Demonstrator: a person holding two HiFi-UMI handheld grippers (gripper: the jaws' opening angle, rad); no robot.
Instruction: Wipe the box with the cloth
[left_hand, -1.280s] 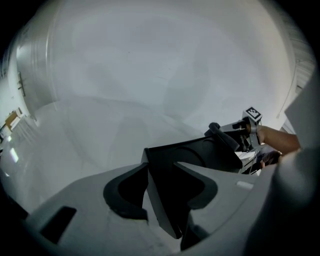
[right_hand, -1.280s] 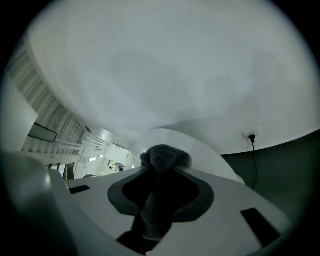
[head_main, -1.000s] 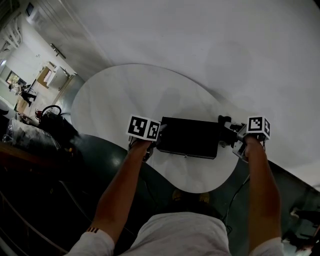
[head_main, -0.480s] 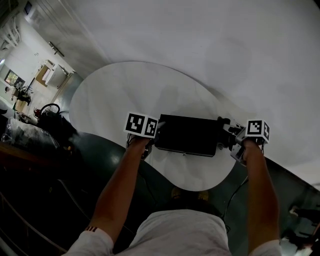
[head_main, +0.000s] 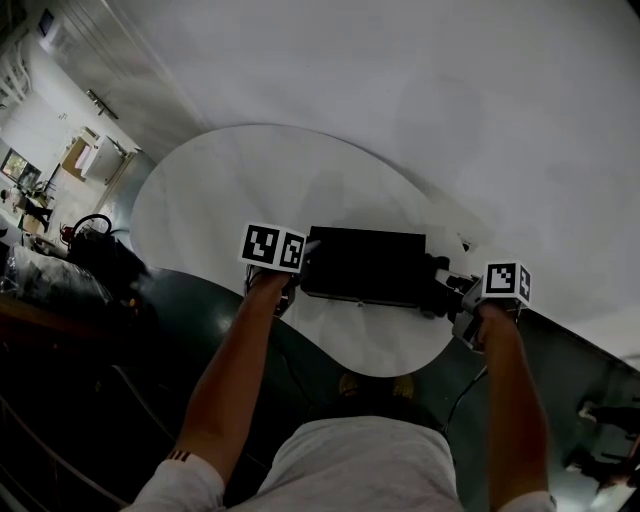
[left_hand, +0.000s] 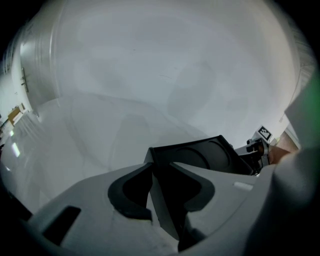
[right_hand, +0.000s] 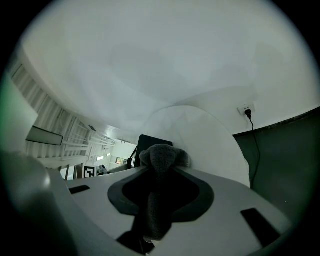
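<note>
Forearms (head_main: 235, 380) outstretched over surface (head_main: 230, 190); left gripper (left_hand: 161, 169) fingers (left_hand: 131, 192) clamp box (head_main: 365, 265) end, right gripper (right_hand: 160, 175) fingers (right_hand: 196, 196) pinch cloth (right_hand: 161, 156) at opposite end

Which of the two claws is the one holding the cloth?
The right claw: a grey fuzzy cloth is pinched between its jaws. The left claw instead grips the edge of the flat black box.
</note>
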